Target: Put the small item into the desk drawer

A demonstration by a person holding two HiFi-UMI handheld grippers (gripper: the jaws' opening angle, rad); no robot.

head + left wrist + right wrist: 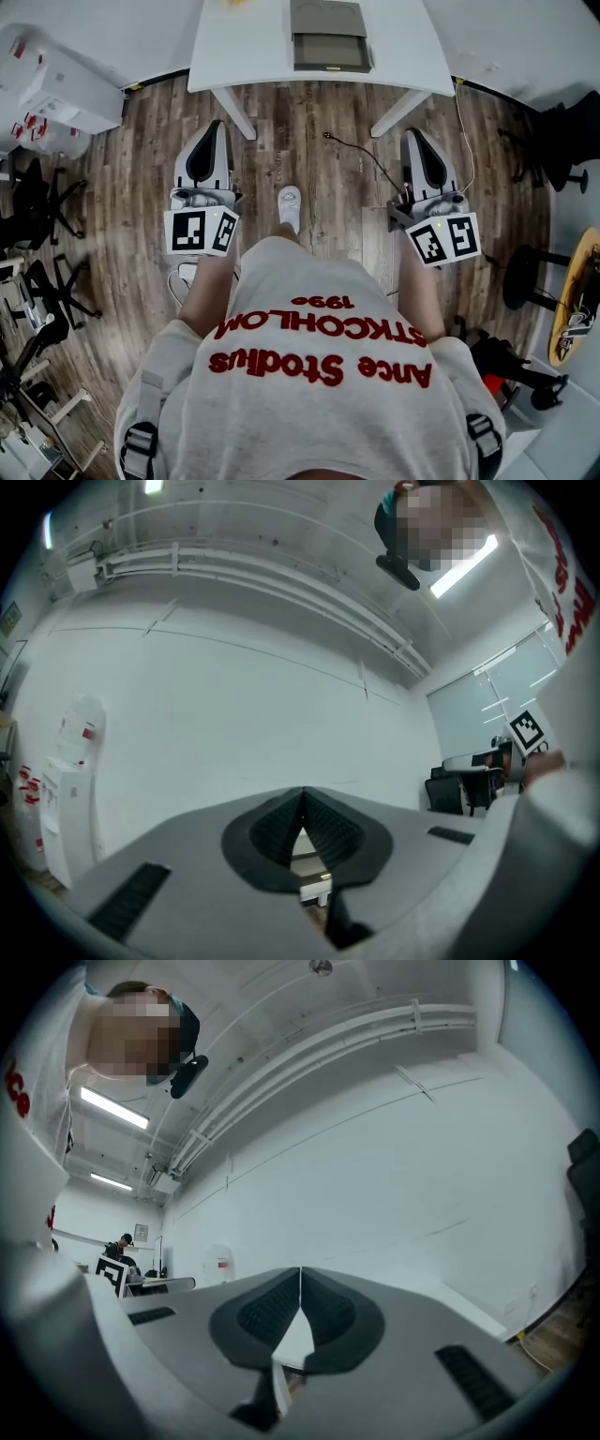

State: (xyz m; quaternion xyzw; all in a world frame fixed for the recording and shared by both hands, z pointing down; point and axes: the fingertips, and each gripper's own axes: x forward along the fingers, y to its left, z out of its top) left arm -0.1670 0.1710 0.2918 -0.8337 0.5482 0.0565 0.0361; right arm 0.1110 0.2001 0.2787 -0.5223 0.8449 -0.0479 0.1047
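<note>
A white desk [253, 47] stands ahead at the top of the head view. On it sits a grey drawer unit [326, 19] with a darker front part [330, 52]; whether the drawer is pulled out I cannot tell. A scrap of something yellow [234, 3] shows at the desk's far edge. My left gripper [214, 129] and right gripper [418, 137] are held level over the wood floor, short of the desk. In the left gripper view the left gripper [302, 797] has its pads meeting with nothing between them. The right gripper [300, 1273] stands the same.
The desk's slanted legs [236, 114] reach down to the floor, where a black cable [361, 155] trails. White boxes [56, 94] and black office chairs [42, 211] crowd the left. A black chair [562, 141] and a stool [525, 274] stand at the right. The person's shoe [290, 206] points at the desk.
</note>
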